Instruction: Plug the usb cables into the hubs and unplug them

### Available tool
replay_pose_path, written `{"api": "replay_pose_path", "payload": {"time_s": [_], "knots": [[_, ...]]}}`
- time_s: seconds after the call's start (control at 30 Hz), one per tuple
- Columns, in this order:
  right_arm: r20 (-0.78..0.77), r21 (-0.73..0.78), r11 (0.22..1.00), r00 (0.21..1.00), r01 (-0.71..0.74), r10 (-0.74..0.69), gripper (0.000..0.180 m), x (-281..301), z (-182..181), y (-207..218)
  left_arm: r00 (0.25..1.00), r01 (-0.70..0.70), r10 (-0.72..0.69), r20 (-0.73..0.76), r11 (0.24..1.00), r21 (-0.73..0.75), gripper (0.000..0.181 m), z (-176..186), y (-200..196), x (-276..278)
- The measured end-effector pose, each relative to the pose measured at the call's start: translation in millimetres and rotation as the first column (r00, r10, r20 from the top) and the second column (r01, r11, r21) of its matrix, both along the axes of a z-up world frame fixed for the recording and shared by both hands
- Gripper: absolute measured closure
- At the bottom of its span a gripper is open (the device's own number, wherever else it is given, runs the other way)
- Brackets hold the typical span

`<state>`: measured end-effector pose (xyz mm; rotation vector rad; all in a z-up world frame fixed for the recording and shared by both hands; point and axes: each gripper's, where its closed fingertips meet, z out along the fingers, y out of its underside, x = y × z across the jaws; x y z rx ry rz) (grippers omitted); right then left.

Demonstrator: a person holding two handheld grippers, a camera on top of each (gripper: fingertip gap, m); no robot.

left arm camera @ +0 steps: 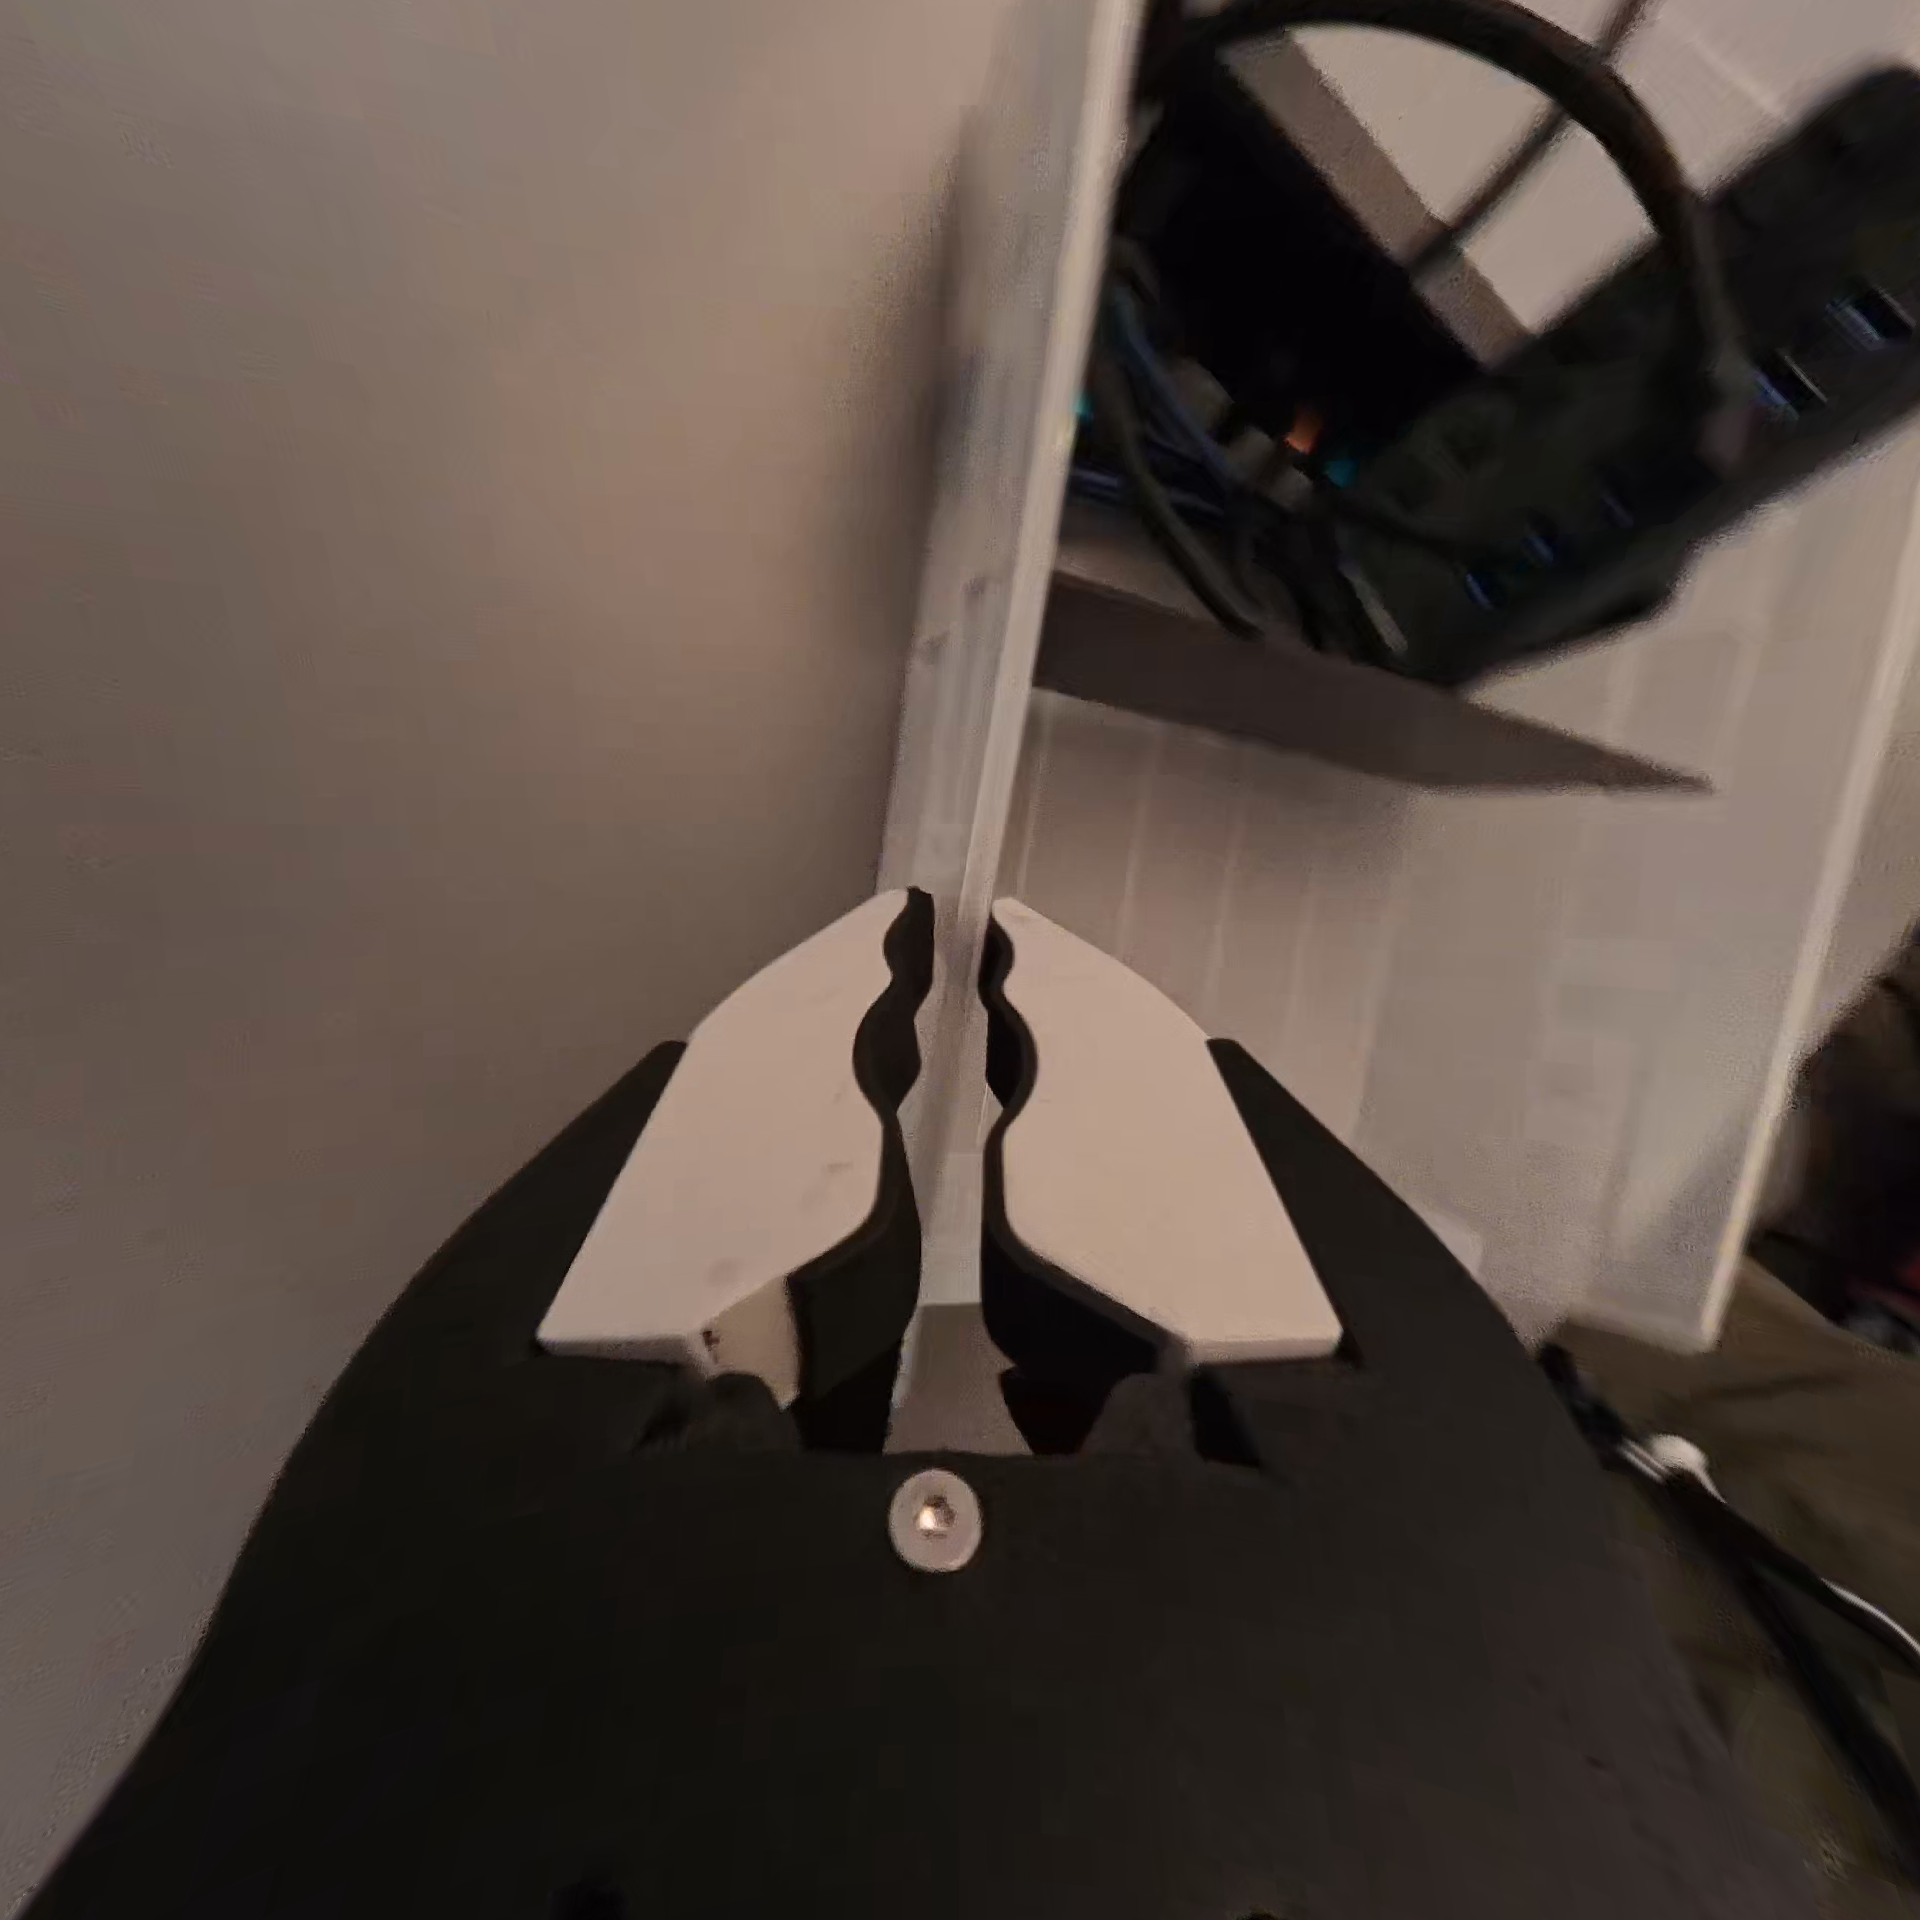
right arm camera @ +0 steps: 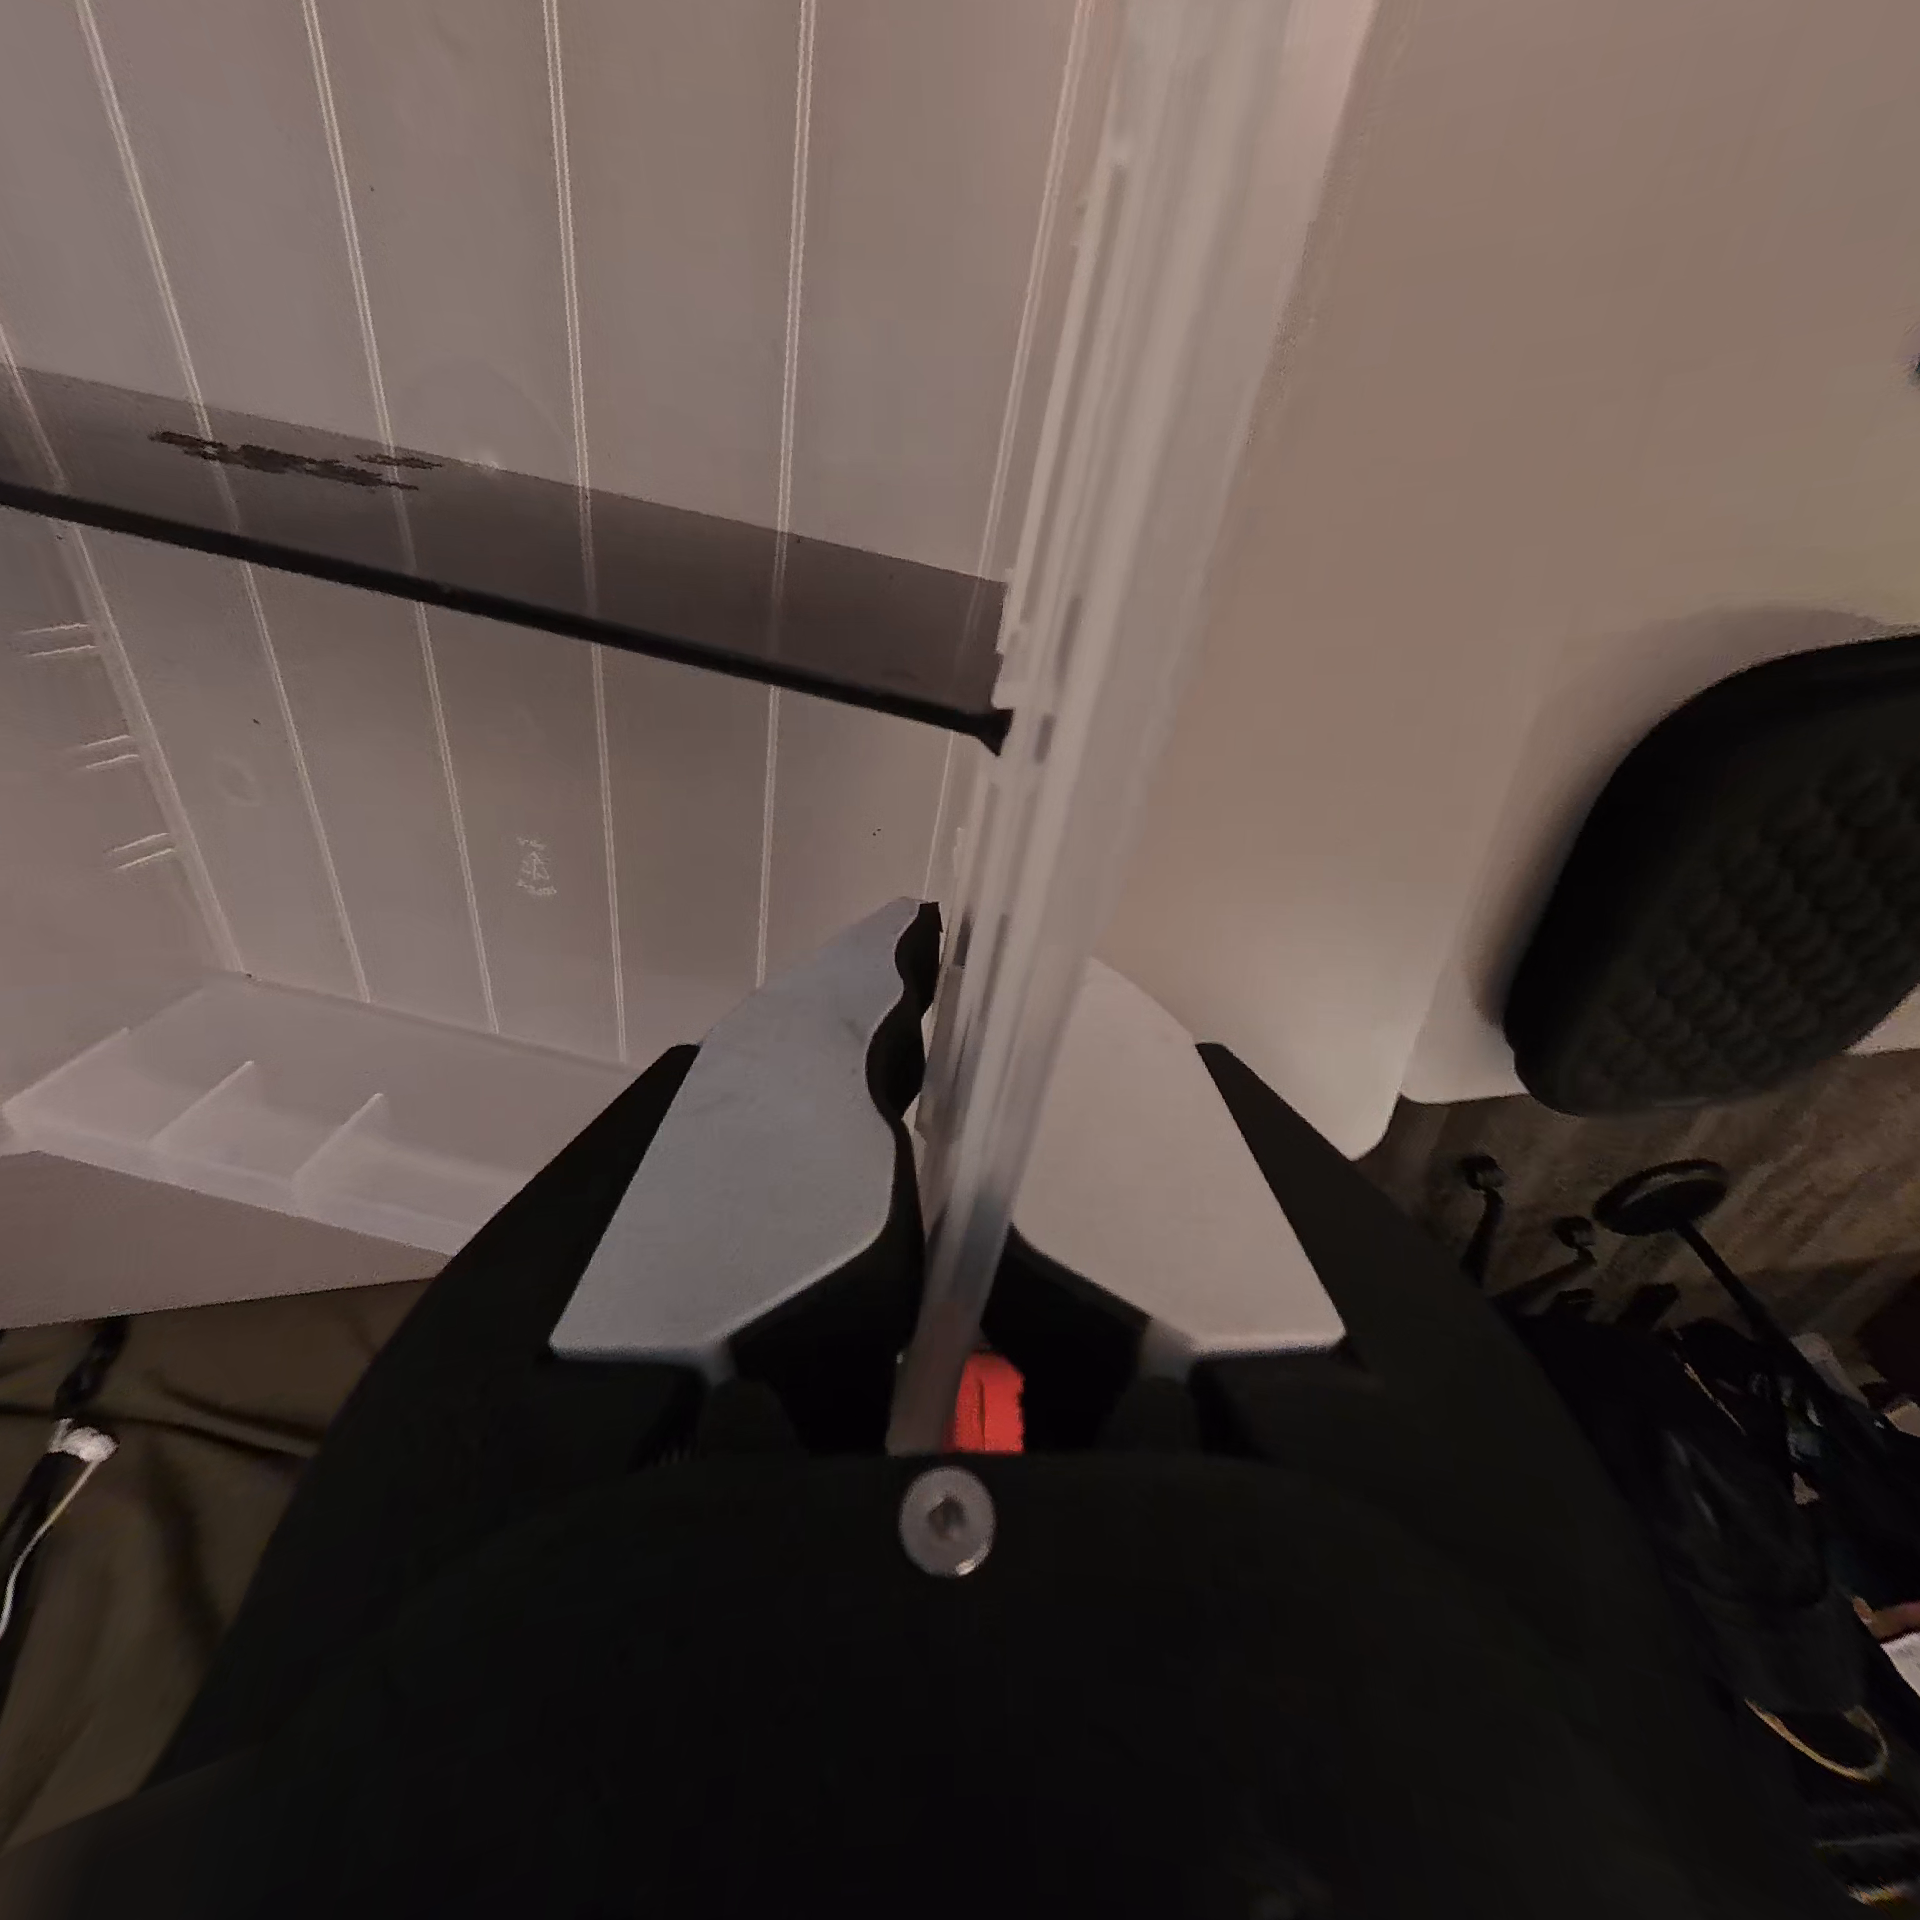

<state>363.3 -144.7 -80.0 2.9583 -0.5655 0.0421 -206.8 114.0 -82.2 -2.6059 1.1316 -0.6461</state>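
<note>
Both grippers, left (left arm camera: 951, 920) and right (right arm camera: 961, 935), clamp opposite rims of a clear ribbed plastic storage bin (right arm camera: 499, 312), tilted up. Inside, beyond the left gripper to its upper right, lie the long black multi-port USB hub (left arm camera: 1621, 488) and coiled black cables (left arm camera: 1558, 135); nothing appears plugged.

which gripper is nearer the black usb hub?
Left. The left gripper clamps a clear bin wall below the black usb hub; the right gripper clamps another wall, hub unseen.
</note>
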Motion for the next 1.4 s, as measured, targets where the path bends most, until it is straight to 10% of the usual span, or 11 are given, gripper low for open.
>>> {"api": "replay_pose_path", "payload": {"time_s": [0.4,0.77,1.4], "knots": [[-0.003,0.101,0.993,0.998,-0.067,0.067,0.175,1,-31,26,0.967,-0.247,0.248,-0.064,0.969,0.019,0.175,1,20,-124],[-0.104,0.141,0.981,0.984,-0.132,0.147,0.172,20,-62,30,0.776,-0.626,0.622,0.104,0.780,0.007,0.173,4,41,-234],[-0.094,0.087,0.973,0.970,-0.215,0.223,0.172,64,-63,3,0.661,-0.744,0.732,0.166,0.668,0.016,0.170,4,44,-265]]}}
